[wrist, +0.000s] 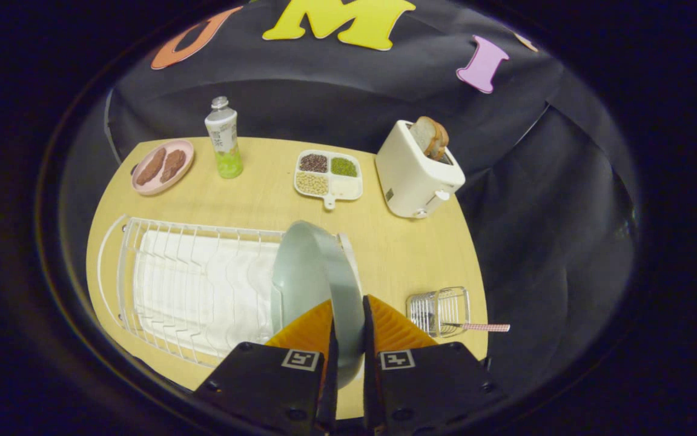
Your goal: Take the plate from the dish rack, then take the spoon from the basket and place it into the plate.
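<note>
Table (396, 254): wood-toned. Rack (191, 284): white wire, left of the fingers. Plate (318, 284): pale green, on edge, rim running away from the gripper (348, 339), whose fingers are clamped on its near rim. Toaster (418, 172): far right, bread upright in it. Divided tray (329, 174): straight beyond. Pink dish (162, 166), bottle (224, 140), label unreadable: far left. Basket (439, 310): just right. Spoon (481, 327): handle pointing right, out of basket.

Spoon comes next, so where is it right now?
The spoon lies in the small wire basket on the table, handle poking out, ahead and right of the tongs, which grip the plate.
</note>
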`<act>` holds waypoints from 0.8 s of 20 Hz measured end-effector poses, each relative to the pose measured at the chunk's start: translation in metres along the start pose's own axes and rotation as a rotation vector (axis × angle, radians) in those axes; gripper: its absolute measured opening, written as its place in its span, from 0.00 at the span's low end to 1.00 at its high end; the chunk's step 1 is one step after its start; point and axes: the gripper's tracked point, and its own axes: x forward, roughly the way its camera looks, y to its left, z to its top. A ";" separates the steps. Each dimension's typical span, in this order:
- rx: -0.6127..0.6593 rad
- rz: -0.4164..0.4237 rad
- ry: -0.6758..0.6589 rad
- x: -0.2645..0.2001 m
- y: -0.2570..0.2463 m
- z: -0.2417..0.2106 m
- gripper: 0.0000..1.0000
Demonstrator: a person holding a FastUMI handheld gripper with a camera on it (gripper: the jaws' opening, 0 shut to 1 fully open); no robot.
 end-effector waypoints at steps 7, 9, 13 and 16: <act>0.073 -0.204 -0.118 -0.022 -0.007 -0.002 0.22; 0.094 -0.244 -0.171 -0.029 -0.011 -0.001 0.22; 0.078 -0.217 -0.256 -0.053 -0.016 -0.003 0.22; 0.089 -0.074 -0.296 -0.078 -0.009 -0.016 0.22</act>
